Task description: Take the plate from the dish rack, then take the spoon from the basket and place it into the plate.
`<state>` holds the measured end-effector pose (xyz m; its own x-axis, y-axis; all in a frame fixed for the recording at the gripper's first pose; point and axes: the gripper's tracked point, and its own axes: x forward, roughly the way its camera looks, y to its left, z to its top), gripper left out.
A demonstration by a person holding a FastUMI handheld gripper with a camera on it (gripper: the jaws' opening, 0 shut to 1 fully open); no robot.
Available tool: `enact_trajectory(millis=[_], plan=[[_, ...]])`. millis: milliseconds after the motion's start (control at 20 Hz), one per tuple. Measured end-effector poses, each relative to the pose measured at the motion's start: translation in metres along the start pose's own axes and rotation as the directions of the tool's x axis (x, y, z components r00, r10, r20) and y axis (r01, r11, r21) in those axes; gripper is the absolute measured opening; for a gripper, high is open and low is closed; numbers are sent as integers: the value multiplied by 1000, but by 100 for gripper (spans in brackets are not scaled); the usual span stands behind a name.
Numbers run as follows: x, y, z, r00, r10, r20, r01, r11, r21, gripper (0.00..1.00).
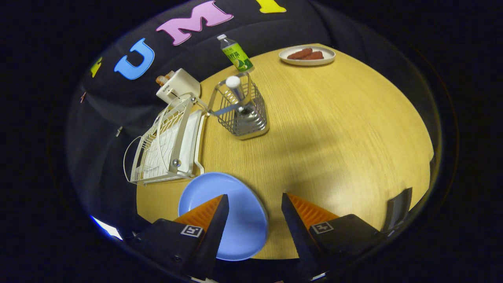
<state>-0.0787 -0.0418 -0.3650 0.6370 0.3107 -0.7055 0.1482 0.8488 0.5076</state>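
A light blue plate (239, 212) lies flat on the wooden table (334, 129), just in front of the white wire dish rack (167, 145). My gripper (254, 198) hovers open above it; one finger overlaps the plate and the other stands over bare wood beside it, with nothing held between them. Beyond the fingers stands a metal wire basket (243, 112), and a spoon (235, 88) with a white handle stands upright in it.
A green-labelled bottle (235, 53) stands behind the basket. A white plate with sausages (307, 55) sits at the far side of the table. A white toaster (177, 85) is behind the rack. A dark object (397, 208) sits at the table's near edge.
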Motion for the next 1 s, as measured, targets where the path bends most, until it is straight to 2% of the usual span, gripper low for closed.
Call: enact_trajectory(millis=[200,450,600,650,1000], plan=[[-21,-2,62,987,-65,147,82,990,-113,84],[-13,9,116,979,-56,198,94,978,-186,83],[1,17,123,983,-44,176,81,974,-213,73],[6,19,123,985,-41,165,78,972,-223,66],[27,16,126,987,-66,145,100,965,-241,44]])
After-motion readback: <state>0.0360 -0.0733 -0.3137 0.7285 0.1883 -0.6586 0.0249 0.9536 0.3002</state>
